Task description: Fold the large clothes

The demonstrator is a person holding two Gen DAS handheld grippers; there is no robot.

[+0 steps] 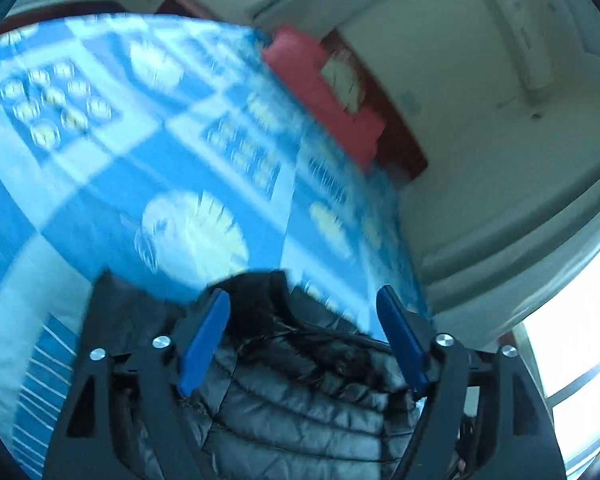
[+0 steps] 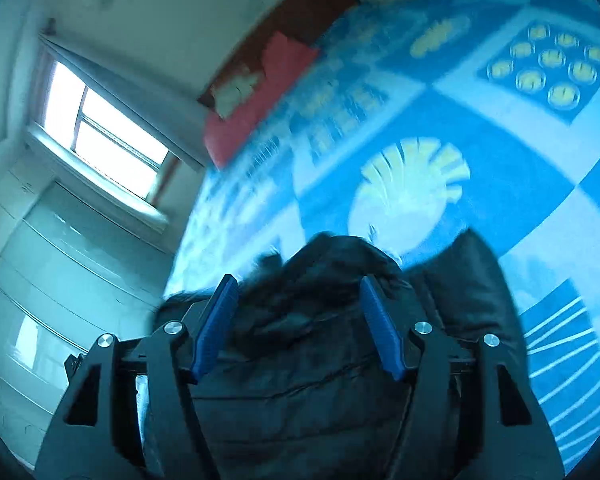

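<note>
A black quilted puffer jacket lies on a bed covered by a blue and white patterned bedspread. The left gripper has its blue fingers spread wide, the jacket's collar and quilted body lying between and beneath them, with no pad pressing on the fabric. The right gripper also stands wide, its fingers either side of a bunched fold of the same jacket, apart from it. A red pillow sits at the bed's far end, near a window.
</note>
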